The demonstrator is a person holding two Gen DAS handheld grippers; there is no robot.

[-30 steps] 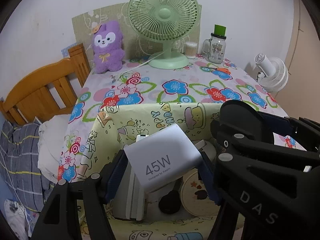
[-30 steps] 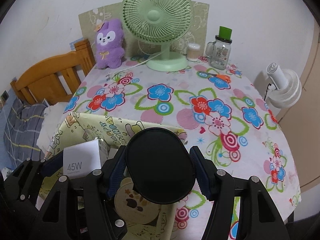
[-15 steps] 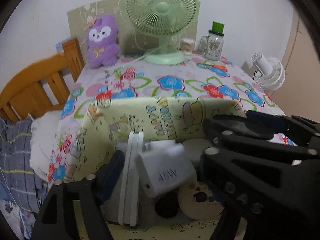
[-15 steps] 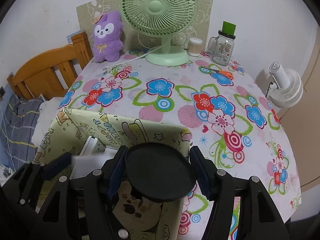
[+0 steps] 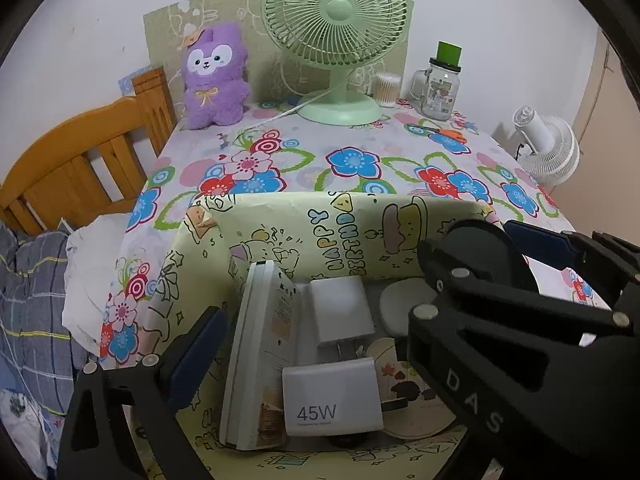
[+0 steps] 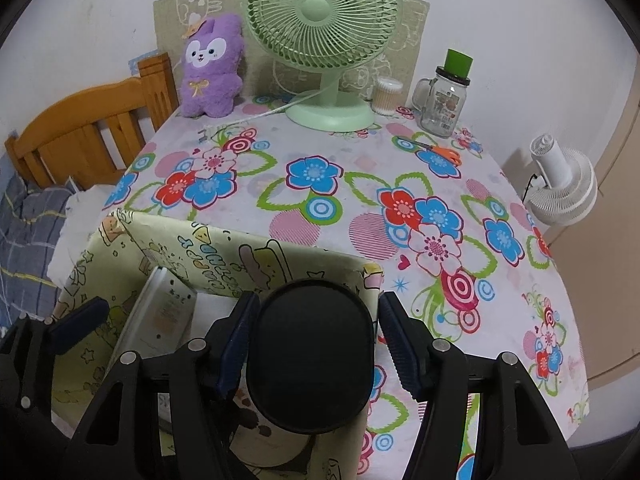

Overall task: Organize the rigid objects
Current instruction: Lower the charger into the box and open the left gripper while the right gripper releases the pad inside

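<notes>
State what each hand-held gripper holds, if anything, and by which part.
The left hand-held gripper holds nothing: its jaws are opening above the 45W charger in the box. The right hand-held gripper clamps a black disc by its opposite edges.

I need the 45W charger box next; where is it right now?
In the left wrist view, the 45W box lies inside the yellow birthday-print box, near its front, right of the upright white box.

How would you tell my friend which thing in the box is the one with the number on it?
Find the yellow birthday-print box at the near edge of the flowery table. Inside it, at the front, lies a small white charger box, just right of a tall white book-like carton standing on edge. It alone has "45W" printed in grey on its face; the white plug block behind it is blank.
</notes>
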